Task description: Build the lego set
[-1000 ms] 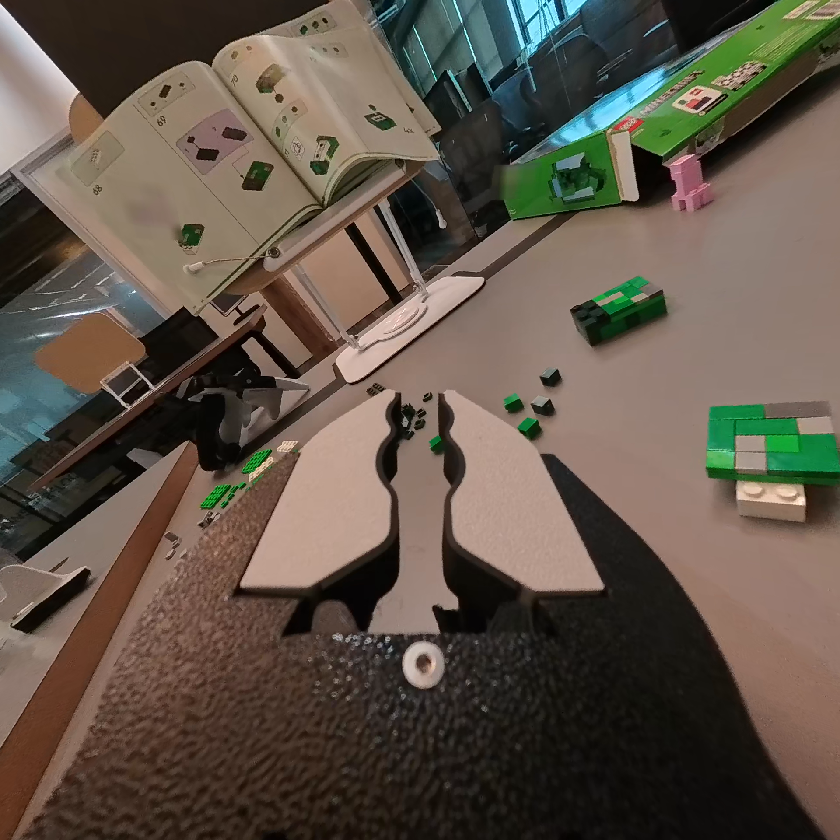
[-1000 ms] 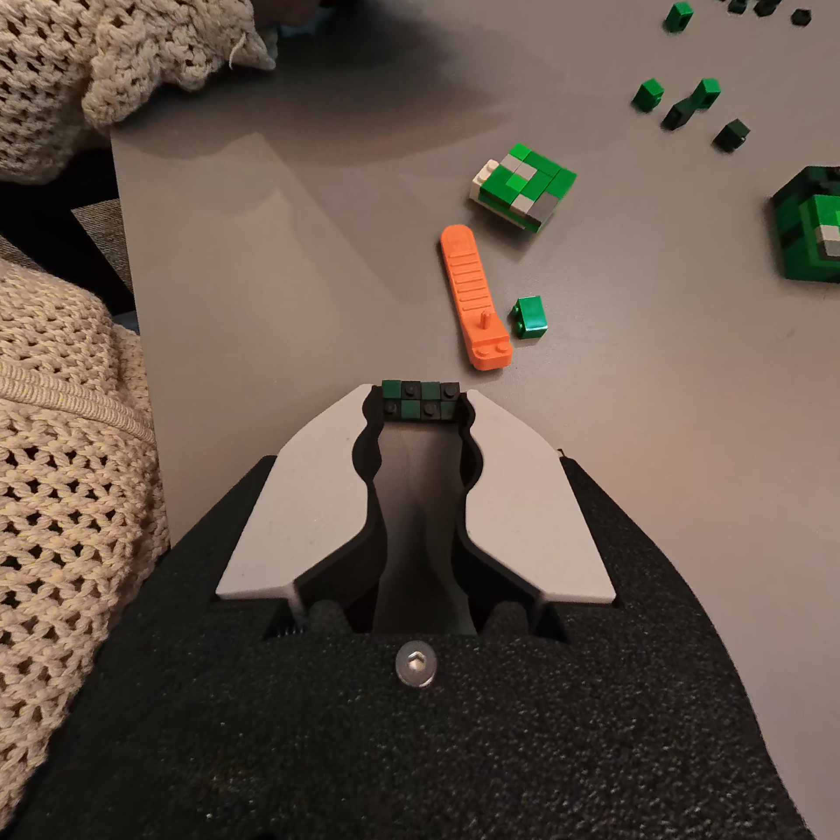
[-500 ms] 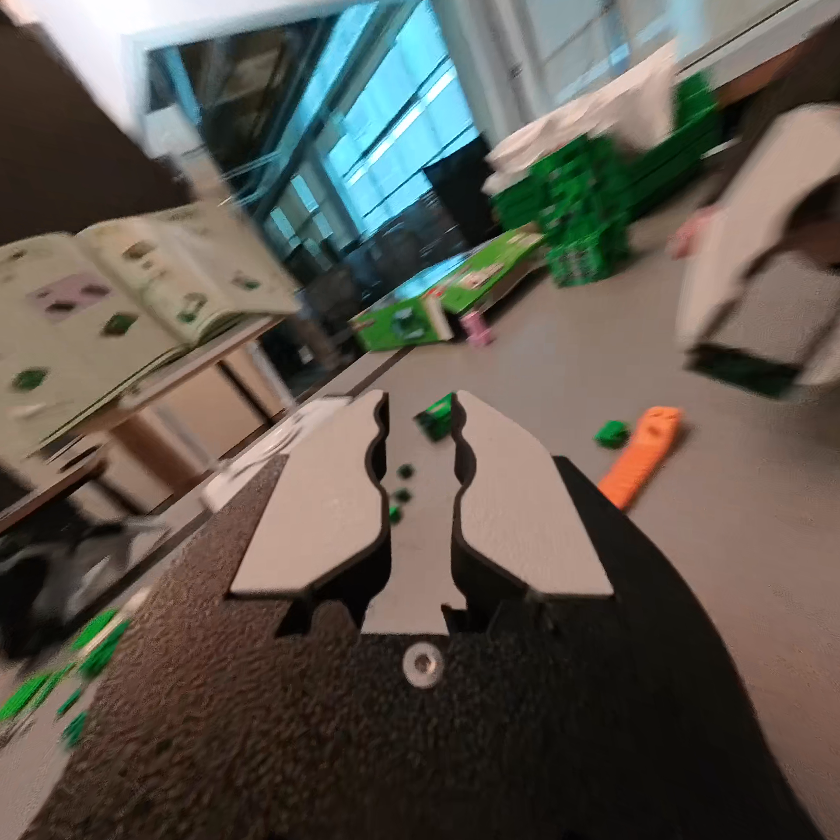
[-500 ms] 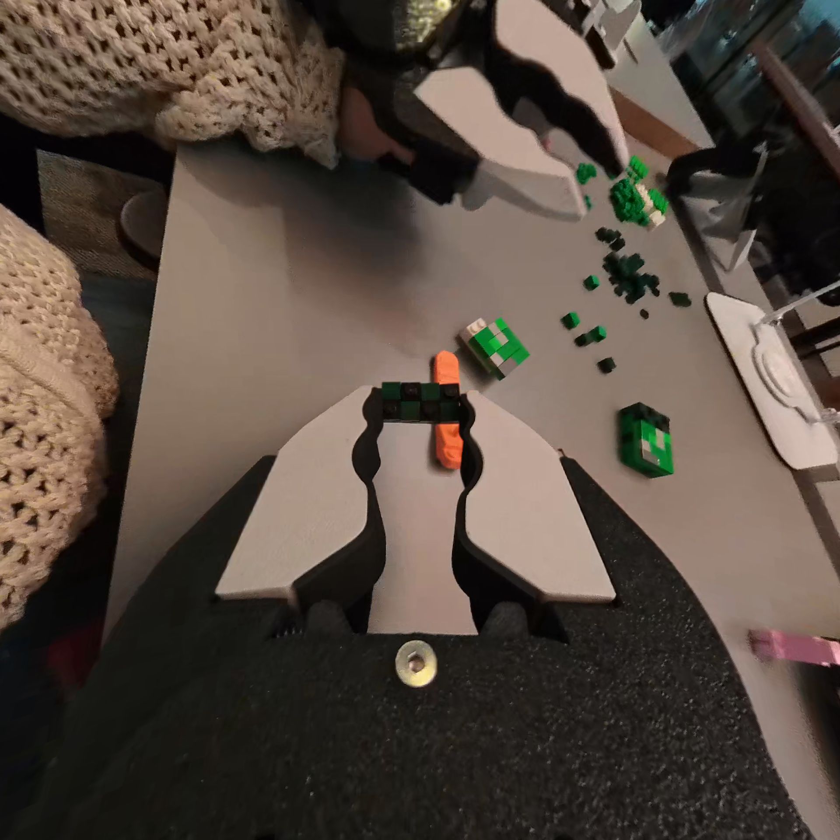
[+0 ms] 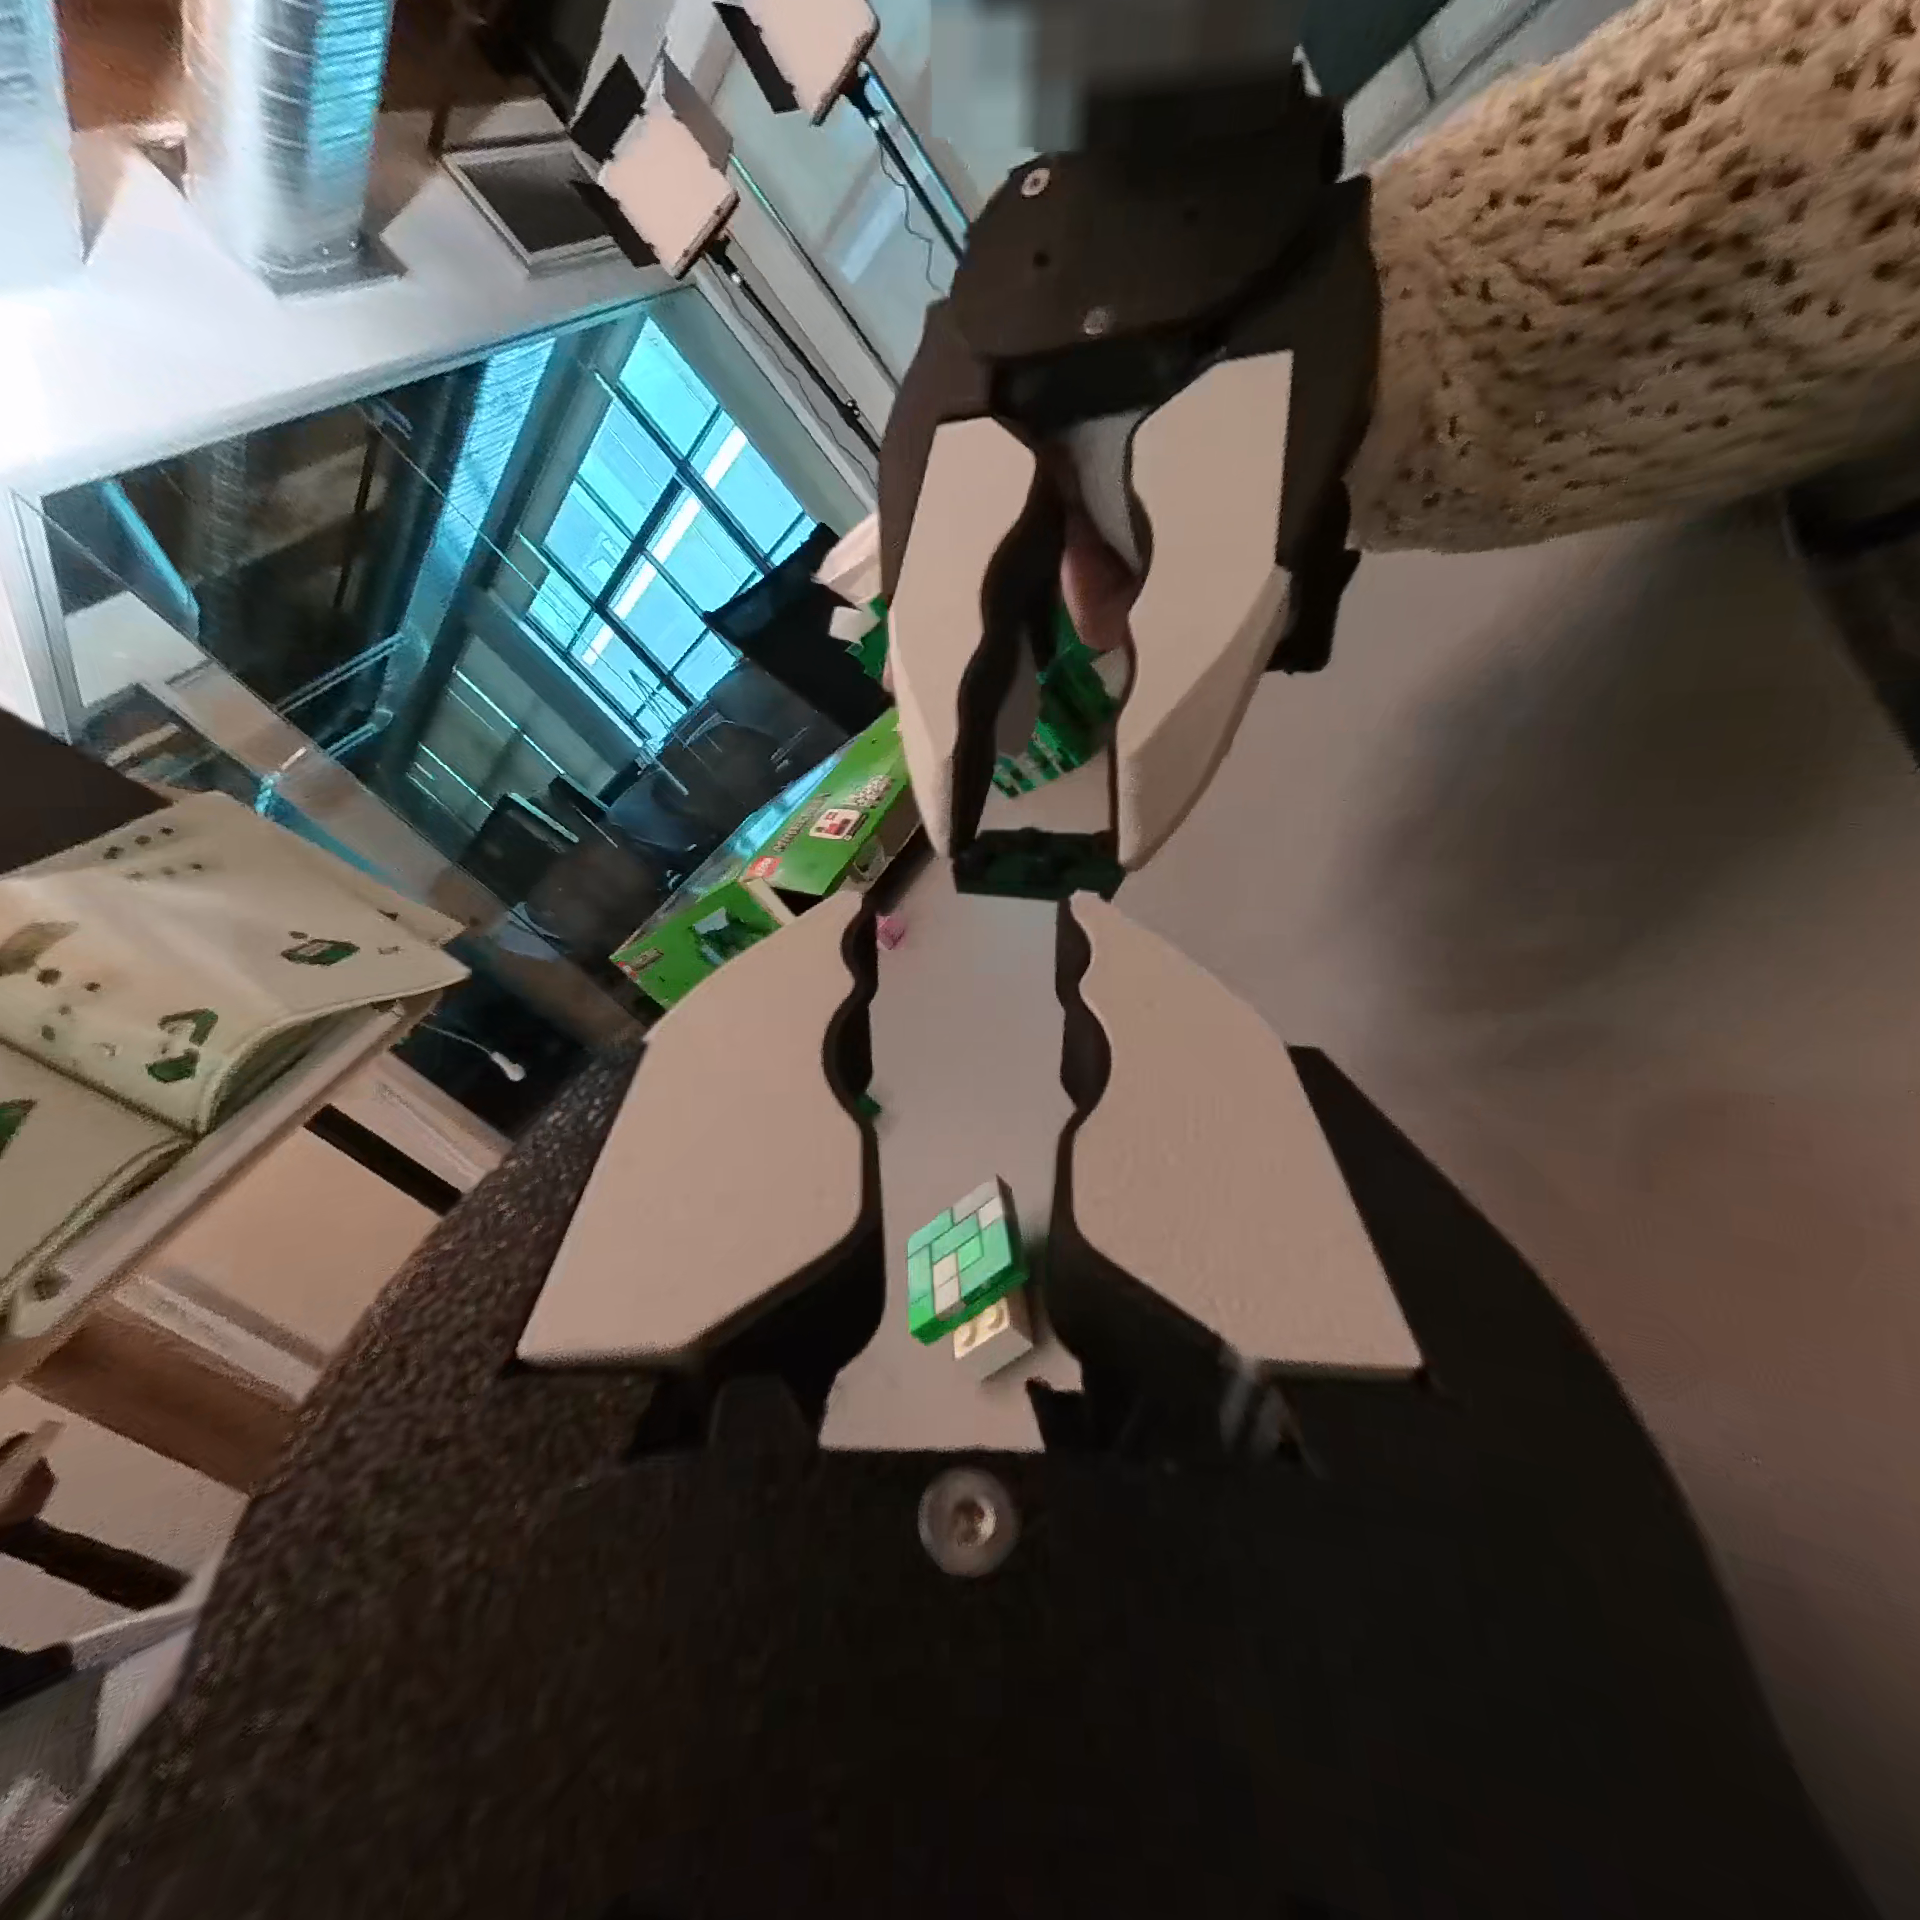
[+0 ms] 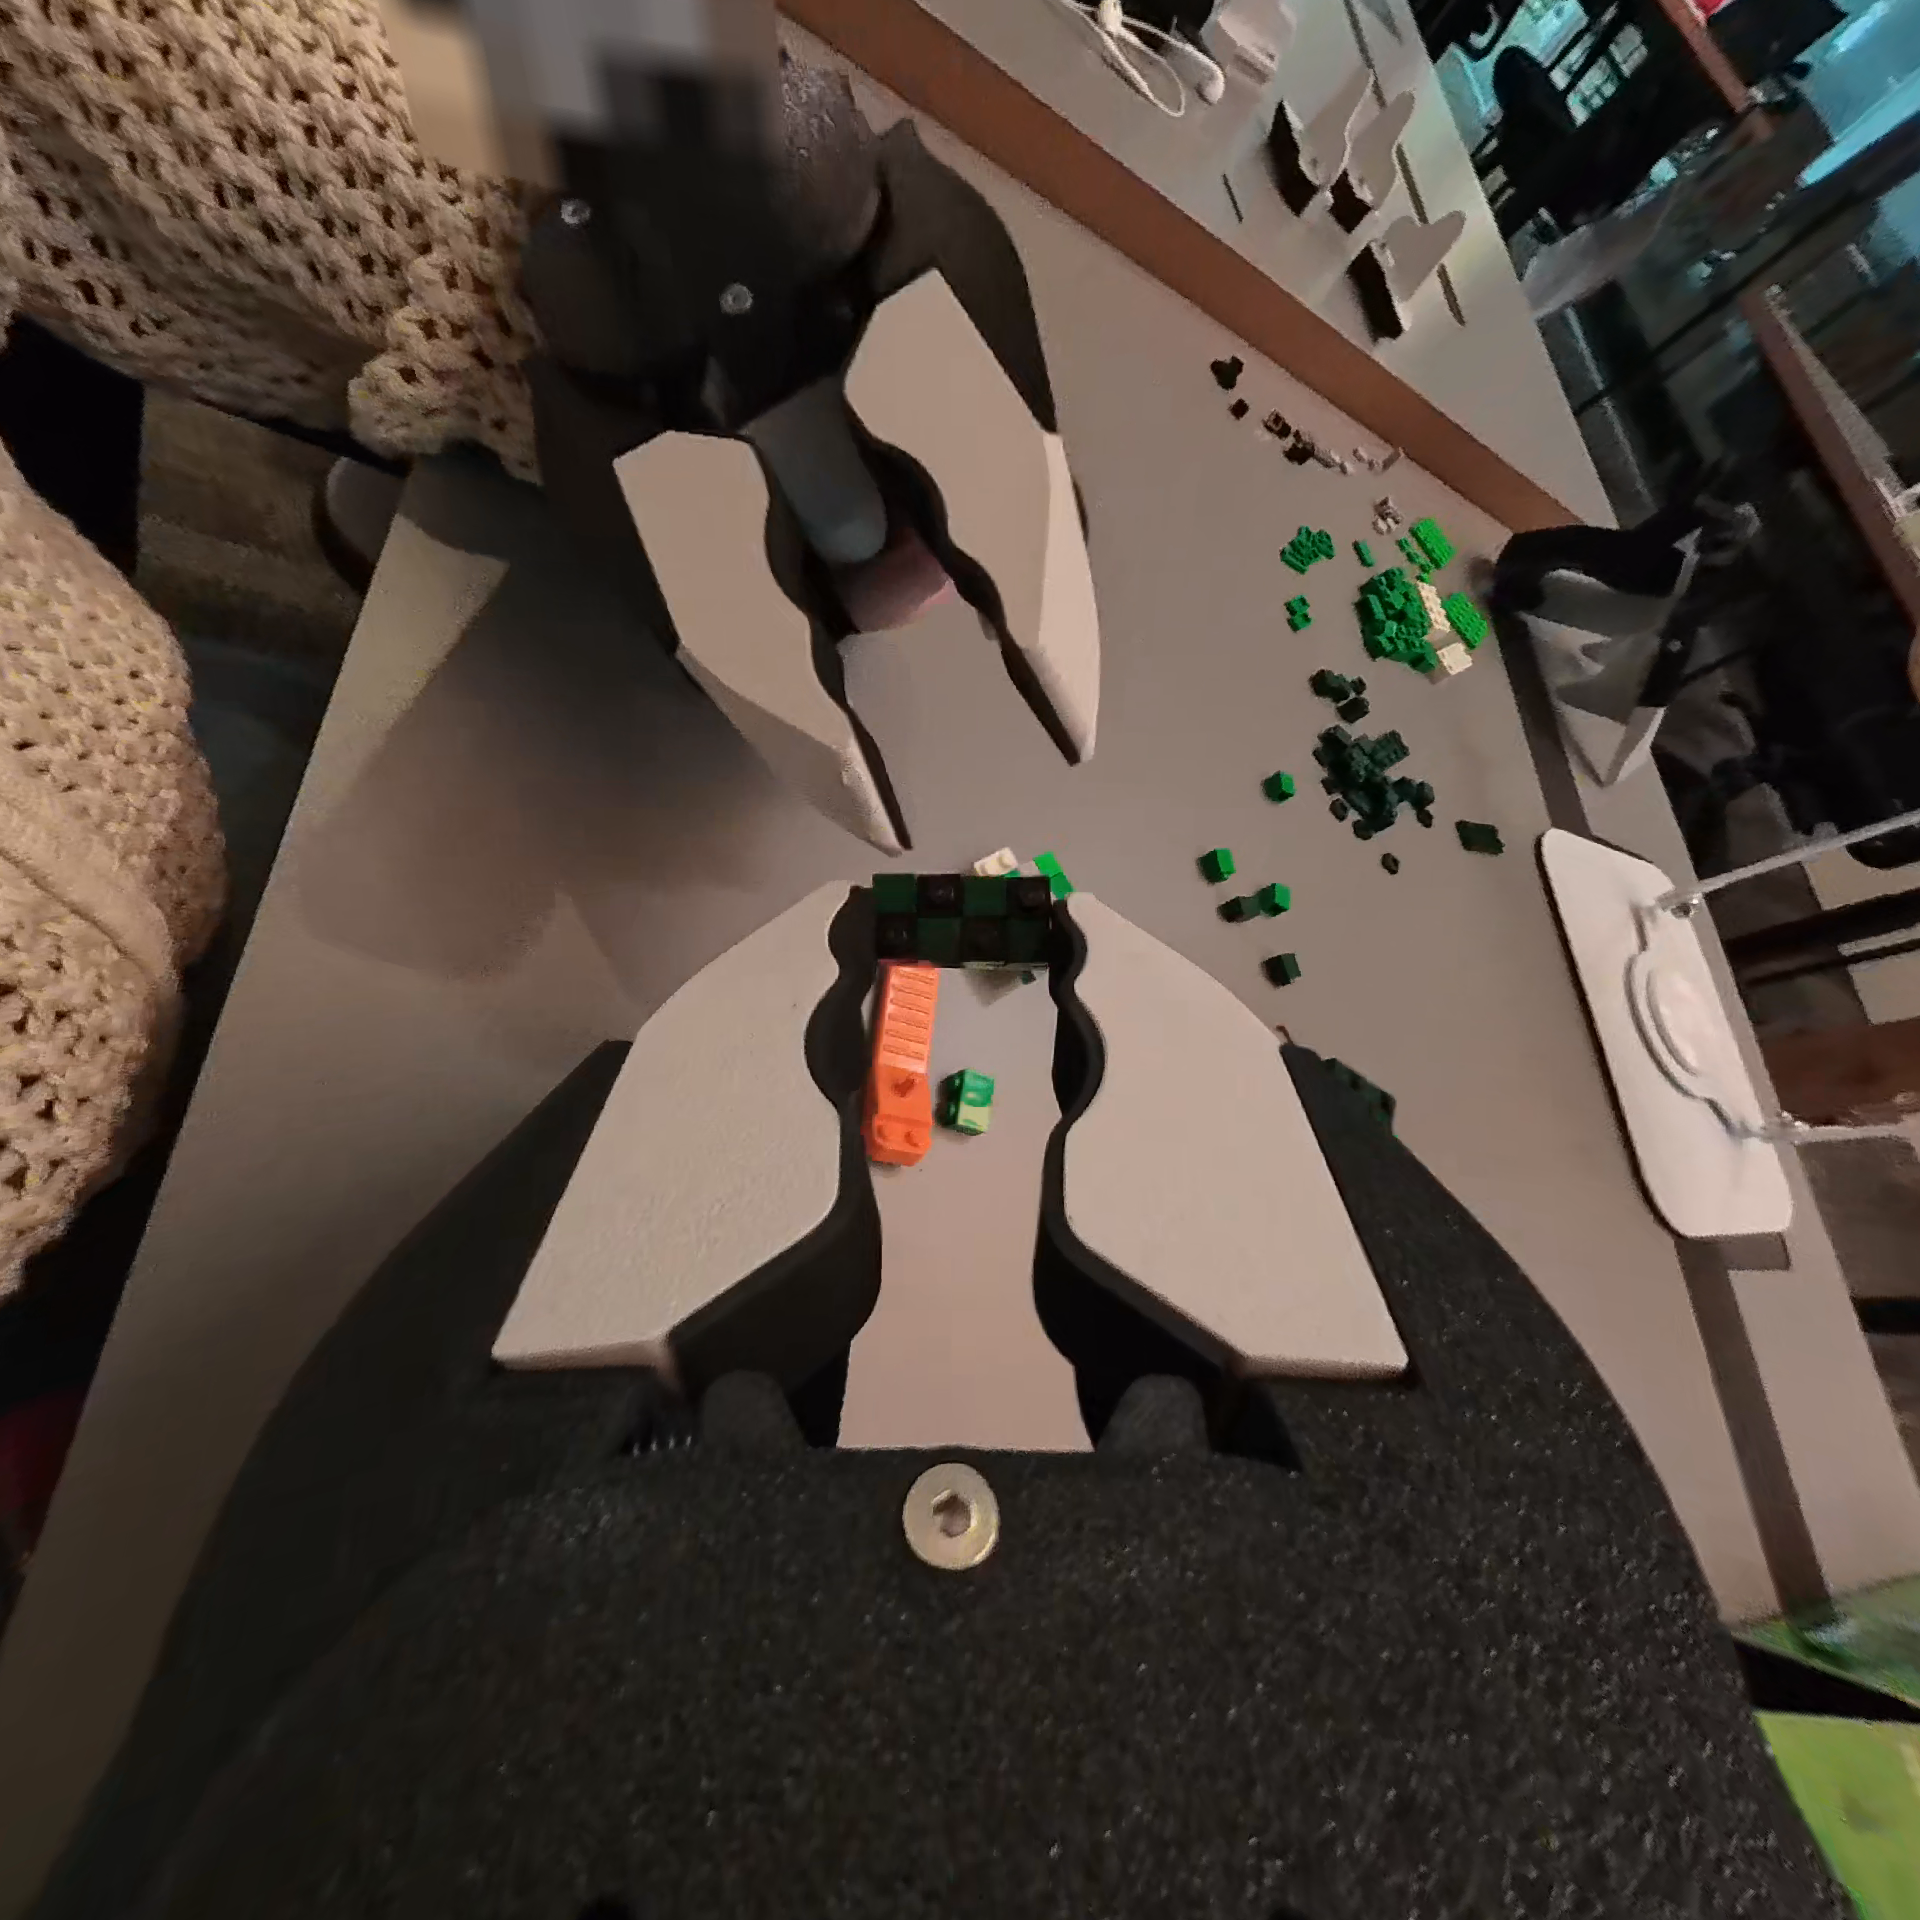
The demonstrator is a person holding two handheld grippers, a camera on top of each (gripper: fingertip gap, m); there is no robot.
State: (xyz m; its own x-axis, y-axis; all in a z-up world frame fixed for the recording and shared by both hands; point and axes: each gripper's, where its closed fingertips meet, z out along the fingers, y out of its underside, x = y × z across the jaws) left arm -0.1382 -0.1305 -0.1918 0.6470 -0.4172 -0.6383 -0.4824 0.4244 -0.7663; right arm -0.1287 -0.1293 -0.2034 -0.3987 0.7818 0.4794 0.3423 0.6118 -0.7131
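Observation:
My right gripper [image 6: 961,935] is shut on a small dark green and black brick block [image 6: 961,920] and holds it above the grey table [image 6: 416,935]. My left gripper [image 6: 982,790] faces it tip to tip, open and empty, just short of the block. In the left wrist view my left gripper [image 5: 971,925] is open right below the block [image 5: 1034,862], which sits in the right gripper [image 5: 1034,847]. A green, grey and white assembly [image 5: 966,1268] lies on the table under my left fingers.
An orange brick separator [image 6: 904,1070] and a small green brick [image 6: 966,1101] lie below the held block. Piles of loose green bricks [image 6: 1403,613] lie at the right, near a white stand base [image 6: 1662,1039]. The open instruction booklet [image 5: 156,987] and a green box [image 5: 748,894] stand behind. Left and right tips are no more than a few centimetres apart.
My left gripper has swung round to face the right gripper and has opened wider. My right gripper has lifted and tilted with the block still in it.

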